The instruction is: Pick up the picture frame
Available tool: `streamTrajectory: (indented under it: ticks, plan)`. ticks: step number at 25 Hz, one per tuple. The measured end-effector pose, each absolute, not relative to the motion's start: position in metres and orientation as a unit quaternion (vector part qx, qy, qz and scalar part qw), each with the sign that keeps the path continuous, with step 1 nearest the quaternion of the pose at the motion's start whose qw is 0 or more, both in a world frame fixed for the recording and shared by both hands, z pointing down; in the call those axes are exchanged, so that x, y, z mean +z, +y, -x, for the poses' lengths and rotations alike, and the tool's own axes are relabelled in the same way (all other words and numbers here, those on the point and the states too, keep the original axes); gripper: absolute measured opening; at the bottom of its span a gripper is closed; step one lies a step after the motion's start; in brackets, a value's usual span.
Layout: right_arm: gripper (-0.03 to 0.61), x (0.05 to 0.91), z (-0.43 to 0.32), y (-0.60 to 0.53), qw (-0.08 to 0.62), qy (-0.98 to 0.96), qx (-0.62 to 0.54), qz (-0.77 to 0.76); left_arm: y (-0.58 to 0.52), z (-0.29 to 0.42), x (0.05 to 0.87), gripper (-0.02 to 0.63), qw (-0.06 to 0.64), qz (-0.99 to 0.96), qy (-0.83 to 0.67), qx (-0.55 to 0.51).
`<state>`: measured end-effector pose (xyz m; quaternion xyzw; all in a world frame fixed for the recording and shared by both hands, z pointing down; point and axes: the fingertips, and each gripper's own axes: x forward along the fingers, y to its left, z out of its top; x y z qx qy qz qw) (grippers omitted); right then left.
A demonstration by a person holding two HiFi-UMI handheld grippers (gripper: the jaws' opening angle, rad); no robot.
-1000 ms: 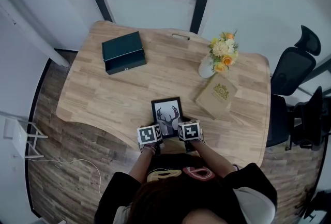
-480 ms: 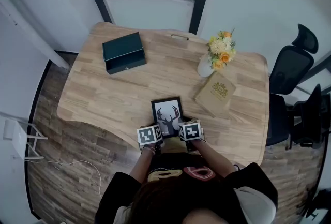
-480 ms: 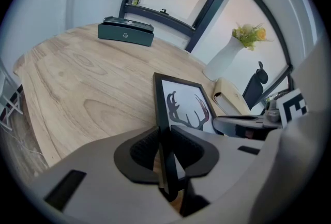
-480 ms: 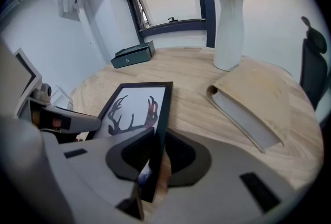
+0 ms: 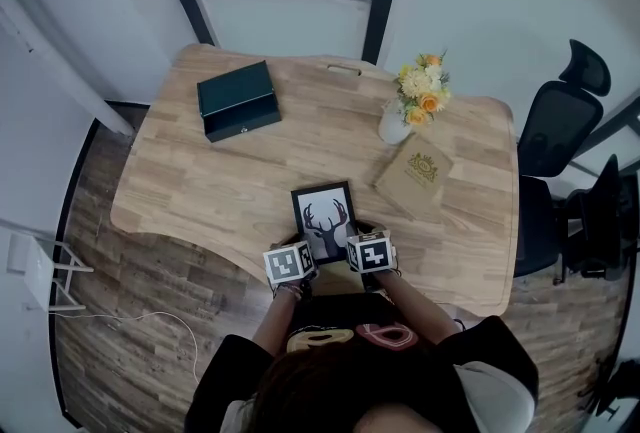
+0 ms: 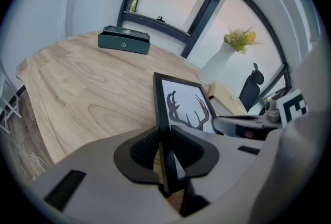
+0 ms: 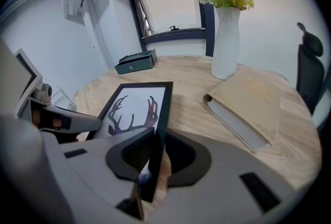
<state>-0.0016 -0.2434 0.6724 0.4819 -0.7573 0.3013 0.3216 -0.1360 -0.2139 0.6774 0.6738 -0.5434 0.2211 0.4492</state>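
Note:
The picture frame (image 5: pixel 324 217), black-edged with a deer-antler print, is held over the near edge of the wooden table (image 5: pixel 200 181). My left gripper (image 5: pixel 303 256) is shut on its left near edge, and my right gripper (image 5: pixel 352 253) is shut on its right near edge. In the left gripper view the frame's black edge (image 6: pixel 164 130) runs between the dark pads. The right gripper view shows the frame's edge (image 7: pixel 158 130) clamped the same way, with its print (image 7: pixel 132 112) tilted up toward the window.
A dark green box (image 5: pixel 238 100) lies at the table's far left. A white vase of yellow flowers (image 5: pixel 398 124) and a tan book (image 5: pixel 415 173) stand to the right of the frame. A black office chair (image 5: pixel 560 136) is past the table's right edge.
Both grippers have lifted the frame's near edge a little, so it tilts up. Other objects keep their places on the table.

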Motion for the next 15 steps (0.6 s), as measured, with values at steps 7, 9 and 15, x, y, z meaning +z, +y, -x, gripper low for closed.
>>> streamTrajectory:
  ticks: [7,9,15]
  plan:
    - [0.077,0.649,0.001,-0.246,0.295,-0.768,0.283,-0.493,-0.219,0.136,0.656,0.081,0.423,-0.690,-0.551,0.204]
    - [0.077,0.642,0.000,-0.247,0.288,-0.771,0.277,-0.496,-0.220,0.136,0.649,0.081,0.414,-0.694,-0.555,0.198]
    - [0.077,0.618,-0.001,-0.251,0.276,-0.786,0.235,-0.500,-0.221,0.133,0.628,0.081,0.394,-0.704,-0.564,0.175]
